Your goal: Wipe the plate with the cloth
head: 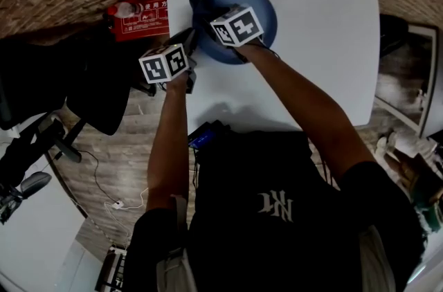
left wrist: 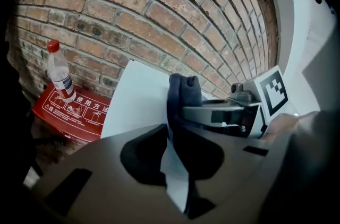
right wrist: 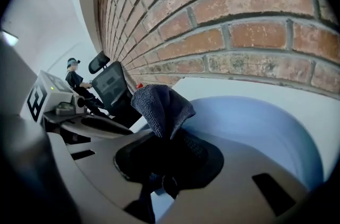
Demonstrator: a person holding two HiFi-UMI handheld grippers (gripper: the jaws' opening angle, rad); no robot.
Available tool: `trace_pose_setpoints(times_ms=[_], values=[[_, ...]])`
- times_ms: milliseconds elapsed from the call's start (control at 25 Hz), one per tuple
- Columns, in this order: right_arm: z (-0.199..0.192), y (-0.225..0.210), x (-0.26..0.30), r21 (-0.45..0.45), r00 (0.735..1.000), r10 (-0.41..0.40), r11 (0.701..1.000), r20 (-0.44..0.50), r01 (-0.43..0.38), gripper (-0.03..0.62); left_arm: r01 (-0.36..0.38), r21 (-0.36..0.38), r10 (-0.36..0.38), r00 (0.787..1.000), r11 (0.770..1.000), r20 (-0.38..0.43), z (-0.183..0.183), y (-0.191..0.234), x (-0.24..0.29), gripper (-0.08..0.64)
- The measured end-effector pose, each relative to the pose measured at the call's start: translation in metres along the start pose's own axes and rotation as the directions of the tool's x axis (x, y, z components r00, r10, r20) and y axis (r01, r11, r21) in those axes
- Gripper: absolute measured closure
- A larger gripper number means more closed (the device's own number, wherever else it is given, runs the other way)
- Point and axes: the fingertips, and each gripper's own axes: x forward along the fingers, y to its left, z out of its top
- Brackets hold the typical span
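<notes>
1. Right tool (right wrist: 167,164): jaws pressed together, pinching a dark cloth (right wrist: 159,103). A bunched fold stands up past the jaw tips.
2. Cloth, position: over the plate (head: 265,3) at about its 10 o'clock rim in the head view. Whether it touches the plate cannot be told.
3. Key relation: the unwiped blue face lies from the cloth toward 3 to 4 o'clock. The right tool's long axis runs from 5 o'clock up to 11 o'clock across the plate, so a stroke would likely sweep back along or across that line. The right tool is the nearer one, directly over the plate.
4. Left tool (left wrist: 172,164): jaws close together on a thin pale edge, judged to be the plate's rim at about 8 o'clock, steadying it. It sits just beside the right tool.
5. Plate: shallow, round, blue, flat on the desk (head: 325,41), in the far-left part near the 12 o'clock edge.
6. Desk: white, smooth, otherwise bare where visible.
7. Room: brick wall (right wrist: 239,21) beyond the desk; red box (head: 142,17) at 9 o'clock with a bottle (left wrist: 59,71) on it; wooden floor (head: 131,152).
</notes>
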Motion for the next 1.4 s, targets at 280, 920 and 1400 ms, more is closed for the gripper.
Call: trace_pose_setpoints(times_ms=[280,920,1400], values=[[-0.004,-0.022,-0.013,-0.083,0.997,-0.073,0.994,-0.015,0.071,0.502,-0.001,-0.003,0.001,1.0,1.0,0.006,-0.001,0.001,0.001,0.522],[-0.012,-0.068,-0.044,-0.203,0.968,-0.239,0.954,-0.077,0.219,0.502,0.014,-0.012,-0.013,1.0,1.0,0.026,0.0,-0.003,0.002,0.525],[-0.019,-0.106,-0.071,-0.248,0.917,-0.385,0.902,-0.098,0.353,0.502,-0.007,0.004,0.007,0.999,1.0,0.036,0.002,0.0,-0.001,0.525]])
